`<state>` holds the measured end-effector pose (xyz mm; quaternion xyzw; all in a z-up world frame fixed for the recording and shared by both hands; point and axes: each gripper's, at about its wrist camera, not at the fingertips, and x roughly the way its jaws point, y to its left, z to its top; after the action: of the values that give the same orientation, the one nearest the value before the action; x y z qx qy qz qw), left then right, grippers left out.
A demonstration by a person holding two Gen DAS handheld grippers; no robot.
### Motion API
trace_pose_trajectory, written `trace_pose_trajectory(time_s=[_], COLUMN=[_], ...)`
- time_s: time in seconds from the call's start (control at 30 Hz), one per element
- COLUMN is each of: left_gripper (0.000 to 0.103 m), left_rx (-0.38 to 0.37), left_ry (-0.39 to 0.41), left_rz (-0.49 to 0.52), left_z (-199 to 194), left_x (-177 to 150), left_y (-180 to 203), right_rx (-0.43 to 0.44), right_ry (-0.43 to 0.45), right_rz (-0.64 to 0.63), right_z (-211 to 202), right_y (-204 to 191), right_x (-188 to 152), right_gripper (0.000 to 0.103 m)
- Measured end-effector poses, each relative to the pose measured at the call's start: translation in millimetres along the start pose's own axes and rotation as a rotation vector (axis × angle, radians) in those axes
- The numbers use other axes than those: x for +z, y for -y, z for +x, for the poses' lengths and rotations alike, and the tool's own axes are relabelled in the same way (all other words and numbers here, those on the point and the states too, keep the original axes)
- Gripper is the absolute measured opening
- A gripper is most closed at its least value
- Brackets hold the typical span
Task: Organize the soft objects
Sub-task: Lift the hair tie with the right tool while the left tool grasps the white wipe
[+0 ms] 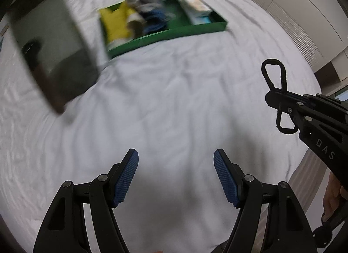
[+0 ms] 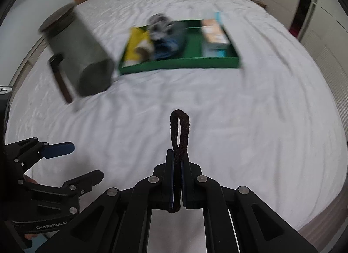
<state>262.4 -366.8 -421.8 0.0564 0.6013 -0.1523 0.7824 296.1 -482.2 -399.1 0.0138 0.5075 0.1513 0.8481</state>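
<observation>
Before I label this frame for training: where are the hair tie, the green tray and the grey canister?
hair tie [image 2: 180, 131]: right wrist view, upper loop.
green tray [image 2: 180, 64]: right wrist view, near wall.
grey canister [image 2: 80, 50]: right wrist view, side wall.

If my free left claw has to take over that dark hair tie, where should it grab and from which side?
Grip the free loop of the hair tie that sticks out beyond the right claw, which is shut on its middle. Bring the open left claw in across that loop from the left, closing on both strands: they run close together and nothing blocks them.
</observation>
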Motion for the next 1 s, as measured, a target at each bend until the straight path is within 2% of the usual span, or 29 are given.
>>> trace_pose_trajectory(time_s=[0.17, 0.33, 0.47, 0.77, 0.8, 1.0], left_gripper=[0.066, 0.066, 0.066, 0.066, 0.066, 0.066], left_rx=[0.003, 0.036, 0.098, 0.346, 0.357, 0.314], left_ry=[0.021, 0.005, -0.034, -0.169, -0.176, -0.19], left_rz=[0.002, -0.026, -0.114, -0.433, -0.451, -0.506], left_z=[0.8, -7.5, -15.6, -50.6, -52.4, -43.8], left_x=[20.0, -0.8, -44.4, -188.2, -197.4, -232.1], left_y=[22.1, 2.3, -50.0, -237.4, -249.4, -291.0], right_rx=[0.006, 0.036, 0.061, 0.085, 0.086, 0.082], right_ry=[0.016, 0.024, 0.02, -0.02, -0.023, -0.032], right_rz=[0.009, -0.004, -0.024, -0.058, -0.065, -0.1], right_z=[-10.7, -20.7, -6.6, 18.8, 18.9, 23.6], right_y=[36.9, 33.9, 12.4, -51.3, -57.7, -93.0], right_x=[7.4, 1.2, -2.2, -14.5, -15.6, -18.6], right_gripper=[0.004, 0.004, 0.004, 0.004, 0.004, 0.004])
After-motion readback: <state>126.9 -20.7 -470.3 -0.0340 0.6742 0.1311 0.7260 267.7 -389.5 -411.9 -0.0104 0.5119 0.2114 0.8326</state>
